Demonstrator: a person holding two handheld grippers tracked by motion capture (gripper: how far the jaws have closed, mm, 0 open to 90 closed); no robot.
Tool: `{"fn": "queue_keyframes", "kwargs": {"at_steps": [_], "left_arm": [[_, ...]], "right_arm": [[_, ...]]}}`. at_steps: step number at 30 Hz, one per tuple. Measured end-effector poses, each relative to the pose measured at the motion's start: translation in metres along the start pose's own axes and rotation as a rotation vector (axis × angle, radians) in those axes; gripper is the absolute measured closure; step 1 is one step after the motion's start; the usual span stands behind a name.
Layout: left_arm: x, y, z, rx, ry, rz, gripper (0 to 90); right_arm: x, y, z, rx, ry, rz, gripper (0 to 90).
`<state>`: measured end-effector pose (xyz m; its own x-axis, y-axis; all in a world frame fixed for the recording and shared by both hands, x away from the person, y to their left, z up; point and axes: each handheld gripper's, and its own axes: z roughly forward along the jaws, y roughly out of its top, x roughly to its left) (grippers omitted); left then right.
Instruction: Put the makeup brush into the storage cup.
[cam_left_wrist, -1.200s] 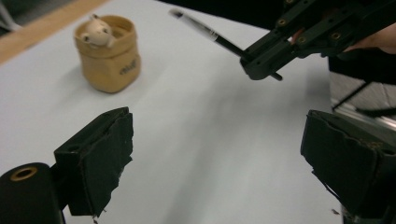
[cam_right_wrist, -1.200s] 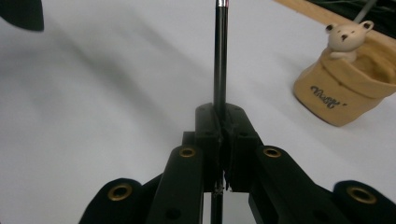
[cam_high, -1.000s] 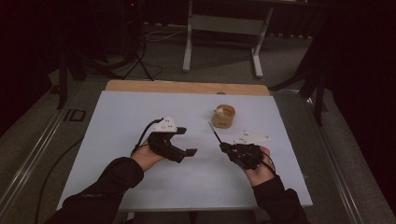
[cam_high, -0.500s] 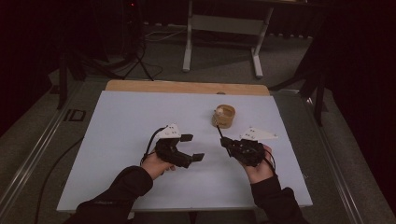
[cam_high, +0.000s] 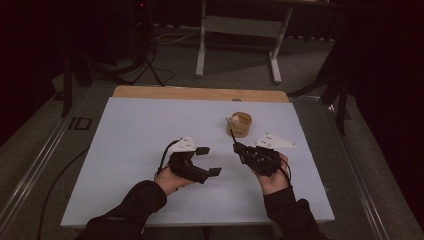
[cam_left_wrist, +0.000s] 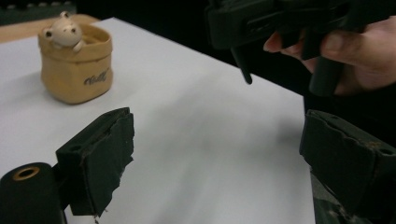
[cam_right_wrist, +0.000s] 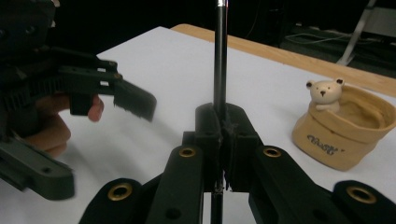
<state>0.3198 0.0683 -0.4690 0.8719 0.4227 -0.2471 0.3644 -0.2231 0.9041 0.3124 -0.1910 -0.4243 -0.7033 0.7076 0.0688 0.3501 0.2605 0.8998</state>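
My right gripper (cam_right_wrist: 219, 122) was clamped tight on a thin dark metal rod (cam_right_wrist: 220, 51), upright so its tip aimed toward the little pot (cam_high: 240, 124). That pot sat near the far right of the white tabletop (cam_high: 130, 130): a tan, sack-shaped ceramic piece, matte, with a pale bear peeking over its rim. My left gripper (cam_high: 208, 161) hung just beside, jaws wide and empty, foam pads (cam_left_wrist: 106, 158) frayed and ready to help.

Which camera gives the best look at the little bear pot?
The left gripper view: the bear pot sits near, sharp and whole. The right gripper view shows it clearly too, cut slightly at the edge. The high view shows it small.
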Motion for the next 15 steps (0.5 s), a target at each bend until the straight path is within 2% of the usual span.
{"fn": "queue_keyframes", "kwargs": {"at_steps": [3,5,8,12,15], "left_arm": [[-0.001,0.001,0.003,-0.007,0.004,-0.015,14.7],[-0.004,0.002,0.005,-0.015,0.033,-0.013,15.0],[-0.008,0.003,0.010,-0.019,0.052,-0.026,15.6],[-0.016,0.005,0.018,-0.005,0.099,-0.034,23.7],[-0.020,0.006,0.023,-0.007,0.098,-0.051,28.4]], "right_arm": [[0.002,0.002,0.002,-0.003,-0.003,-0.002,85.7],[0.004,0.003,0.004,-0.004,-0.004,-0.006,85.7],[0.006,0.005,0.006,-0.006,-0.011,-0.010,85.7],[0.007,0.006,0.009,-0.009,-0.024,-0.013,85.7],[0.008,0.007,0.010,-0.013,-0.028,-0.013,85.7]]}}
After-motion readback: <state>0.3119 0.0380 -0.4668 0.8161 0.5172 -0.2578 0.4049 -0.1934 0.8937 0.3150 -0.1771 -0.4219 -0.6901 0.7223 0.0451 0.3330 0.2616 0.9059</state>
